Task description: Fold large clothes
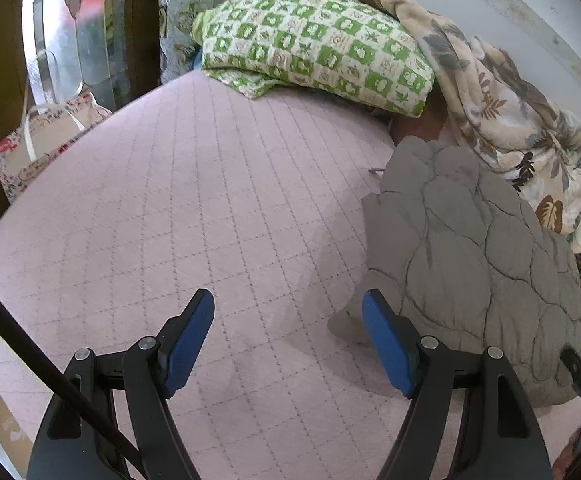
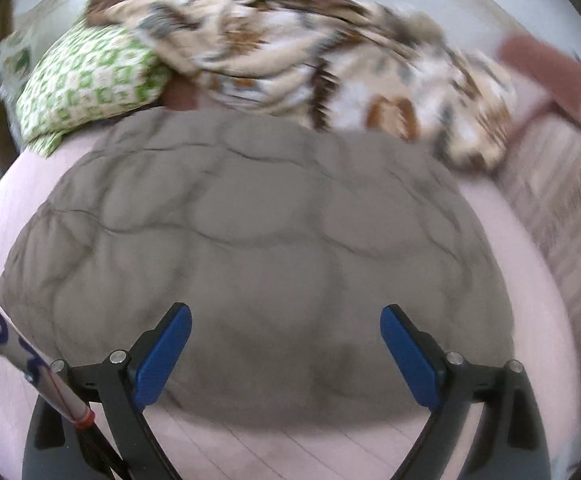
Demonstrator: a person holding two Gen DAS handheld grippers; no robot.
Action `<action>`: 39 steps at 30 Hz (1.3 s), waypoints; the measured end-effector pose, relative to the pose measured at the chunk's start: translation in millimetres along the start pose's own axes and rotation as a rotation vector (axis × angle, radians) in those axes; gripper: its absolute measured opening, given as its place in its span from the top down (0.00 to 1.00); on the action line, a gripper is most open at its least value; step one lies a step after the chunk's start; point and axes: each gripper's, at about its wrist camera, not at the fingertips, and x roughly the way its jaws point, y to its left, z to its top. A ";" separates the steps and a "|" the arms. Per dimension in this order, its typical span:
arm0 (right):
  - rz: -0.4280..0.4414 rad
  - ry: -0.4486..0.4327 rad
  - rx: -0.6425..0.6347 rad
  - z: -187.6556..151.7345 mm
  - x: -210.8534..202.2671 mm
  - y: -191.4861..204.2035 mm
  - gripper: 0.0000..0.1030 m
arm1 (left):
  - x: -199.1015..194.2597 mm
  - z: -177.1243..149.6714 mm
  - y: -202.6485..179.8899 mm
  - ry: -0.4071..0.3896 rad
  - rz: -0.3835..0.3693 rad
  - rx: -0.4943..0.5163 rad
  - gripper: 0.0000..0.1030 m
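Both tools, the left tool [image 1: 288, 340] and right tool [image 2: 286, 356], gape wide and empty near the folded grey quilted jacket [image 2: 250, 232] on the bed [image 1: 170, 200], so a careless nudge could undo its puffy folds.

Spread right tongs [image 2: 286, 344] above a seemingly folded grey quilted garment [image 2: 250, 248], blurred.

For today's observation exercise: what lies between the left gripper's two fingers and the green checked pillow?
Only bare pink quilted bedcover stretches from the left gripper to the green checked pillow, as the left wrist view shows.
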 end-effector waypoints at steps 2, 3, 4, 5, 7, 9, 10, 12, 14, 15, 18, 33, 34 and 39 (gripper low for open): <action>0.028 0.017 0.078 -14.3 -2.8 -33.7 0.05 | 7.3 2.1 0.7 0.015 -0.019 -0.009 0.27; 0.048 0.030 0.127 -23.1 -3.4 -53.9 0.05 | 13.0 3.1 1.4 0.035 -0.043 -0.014 0.27; 0.062 0.040 0.166 -30.5 -3.2 -69.7 0.05 | 19.6 3.5 2.3 0.064 -0.079 -0.024 0.27; 0.080 0.051 0.217 -39.3 -2.4 -88.2 0.05 | 27.5 3.7 3.5 0.101 -0.119 -0.038 0.27; 0.122 0.068 0.315 -57.6 2.0 -120.5 0.05 | 43.8 2.8 7.0 0.173 -0.202 -0.084 0.27; 0.173 0.089 0.416 -77.0 9.7 -150.5 0.05 | 57.7 0.4 14.1 0.221 -0.297 -0.157 0.27; 0.202 0.095 0.459 -85.7 13.9 -162.6 0.05 | 63.1 -0.8 18.0 0.240 -0.334 -0.195 0.27; 0.242 0.102 0.513 -97.6 20.3 -176.4 0.05 | 68.2 -2.1 25.3 0.250 -0.399 -0.256 0.27; 0.295 0.096 0.576 -107.5 28.6 -191.0 0.05 | 73.7 -2.5 29.9 0.250 -0.475 -0.318 0.26; 0.312 0.089 0.596 -109.2 31.3 -195.3 0.05 | 76.8 -1.7 29.8 0.251 -0.510 -0.333 0.25; 0.342 0.072 0.655 -111.2 42.3 -208.4 0.05 | 90.9 1.3 21.6 0.272 -0.624 -0.344 0.23; 0.534 0.064 0.849 -82.5 109.4 -223.2 0.00 | 138.8 10.2 -21.8 0.321 -0.668 -0.297 0.10; 0.534 0.062 0.853 -80.9 113.7 -222.2 0.00 | 137.8 10.4 -23.9 0.320 -0.650 -0.295 0.10; 0.489 0.070 0.838 -72.0 111.0 -216.3 0.16 | 110.6 15.5 -38.5 0.313 -0.528 -0.206 0.37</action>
